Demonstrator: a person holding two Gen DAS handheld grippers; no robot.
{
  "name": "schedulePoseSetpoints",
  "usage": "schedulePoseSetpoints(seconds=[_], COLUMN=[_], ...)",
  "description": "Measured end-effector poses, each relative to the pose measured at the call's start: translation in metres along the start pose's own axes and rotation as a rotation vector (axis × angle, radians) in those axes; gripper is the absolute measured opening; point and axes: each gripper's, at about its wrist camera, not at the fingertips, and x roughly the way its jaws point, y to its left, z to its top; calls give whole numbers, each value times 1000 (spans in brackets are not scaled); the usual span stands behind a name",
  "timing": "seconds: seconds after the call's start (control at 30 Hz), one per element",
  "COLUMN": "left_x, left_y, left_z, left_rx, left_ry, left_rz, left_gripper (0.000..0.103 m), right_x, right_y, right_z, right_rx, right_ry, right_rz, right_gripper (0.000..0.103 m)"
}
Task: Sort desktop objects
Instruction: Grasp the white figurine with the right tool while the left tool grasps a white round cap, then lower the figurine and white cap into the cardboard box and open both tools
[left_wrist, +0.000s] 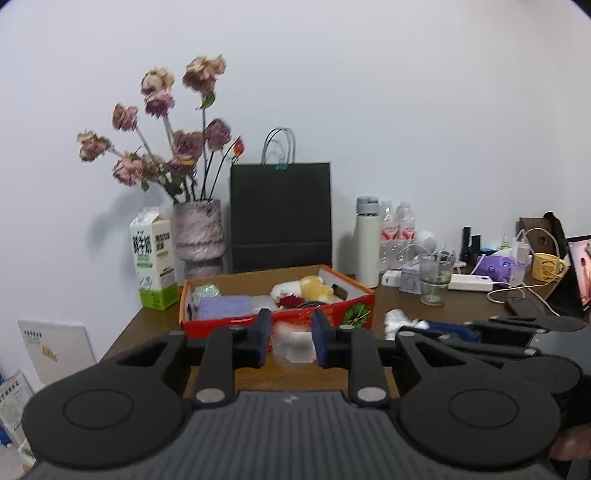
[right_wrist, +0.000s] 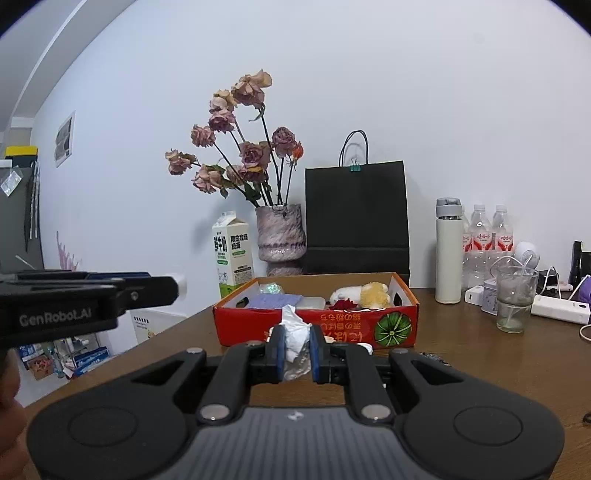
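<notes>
1. Pinching a crumpled white tissue, the right tongs hang just short of the red cardboard box, their blue pads pressed against the wad on both sides.
2. The left tongs hold a small white boxy object, possibly a charger or case; the pads look to touch its sides, though blur leaves the grip uncertain. In the right wrist view the same object juts from the tips of those tongs at far left.
3. By the look of it the sorting is partly done: the box already holds a plush toy, a purple cloth and other small items, while the two carried things are not yet in.
4. Left on the worktop are a glass tumbler, a white power strip, cables and a yellow mug.
5. Behind the box stand a milk carton, a vase of dried roses, a black paper bag and a white flask; only the box's near wall stands in the way and needs clearing.
</notes>
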Motion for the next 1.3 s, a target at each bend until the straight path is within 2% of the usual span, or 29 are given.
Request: schedulePoseSetpoints(seconds=[0.23,0.3,0.33,0.4,0.47,0.57,0.67,0.7,0.73,0.8,0.9,1.0,1.17,1.3], left_x=[33,48,56,63,61,57,45,41,39,36,31,32,47,72], left_y=[30,44,52,62,57,39,26,26,26,26,28,23,35,47], left_z=[9,10,7,-12,-37,-66,-82,-85,-88,-90,-89,-88,-59,-25], left_rx=[-64,-103,-121,-125,-102,-106,-76,-70,-66,-49,-65,-39,-71,-76], left_ry=[59,115,161,257,321,450,517,525,538,530,537,525,435,354], left_rz=[15,9,-11,-73,-80,-142,-118,-111,-101,-64,-72,-41,-19,14], left_gripper=[17,18,35,62,63,65,66,63,51,28,26,26,26,26], right_x=[24,35,42,52,56,63,72,71,70,68,68,65,61,65], right_y=[-37,-48,-54,-64,-70,-75,-73,-71,-69,-64,-57,-51,-49,-53], right_z=[23,32,36,39,36,20,4,1,-1,-3,-5,-6,-1,18], right_rx=[52,59,67,86,98,132,164,163,155,137,128,126,119,97], right_ry=[-7,-8,-3,10,14,64,126,133,135,140,148,146,132,88], right_rz=[-41,-48,-54,-72,-77,-68,-64,-57,-50,-36,-17,-2,5,7], right_gripper=[12,12,12,12,12,13,13,13,13,13,13,13,13,13])
